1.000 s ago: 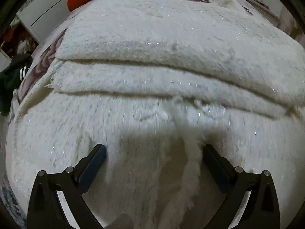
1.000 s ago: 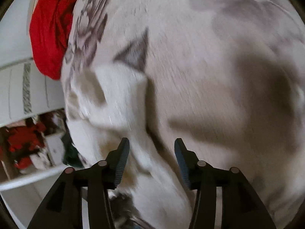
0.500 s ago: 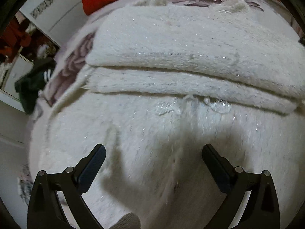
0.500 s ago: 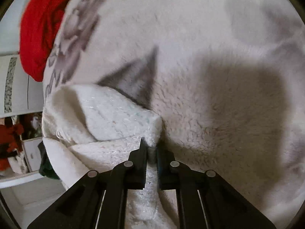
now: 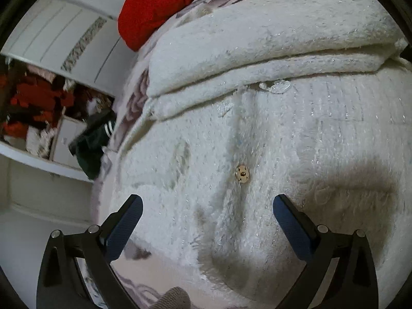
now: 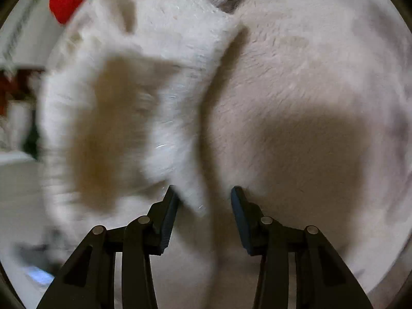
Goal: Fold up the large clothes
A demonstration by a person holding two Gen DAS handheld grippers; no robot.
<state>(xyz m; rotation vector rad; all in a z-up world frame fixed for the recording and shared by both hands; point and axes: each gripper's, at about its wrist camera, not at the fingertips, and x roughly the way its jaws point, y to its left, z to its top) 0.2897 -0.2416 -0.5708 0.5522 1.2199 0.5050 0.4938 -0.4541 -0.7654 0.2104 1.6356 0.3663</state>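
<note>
A fluffy white garment [image 5: 257,134] lies partly folded on the bed, with folded layers across its far part and a gold snap button [image 5: 242,174] on the near part. My left gripper [image 5: 206,216] is open and empty, just above the garment's near part. In the right wrist view the same white garment [image 6: 154,90] is blurred on the left. My right gripper [image 6: 203,206] is open, with a corner of the garment hanging loose between its fingers.
The bed is covered with a pale plush blanket [image 6: 309,90] with grey flower prints. A red cloth [image 5: 159,7] lies at the bed's far end. A wardrobe [image 5: 51,51] with clothes and a dark green garment [image 5: 92,144] stands at the left.
My right gripper was shut on the garment's corner half a second ago and has now opened and let it go. My left gripper stayed open and drew back toward the near edge, showing the snap button.
</note>
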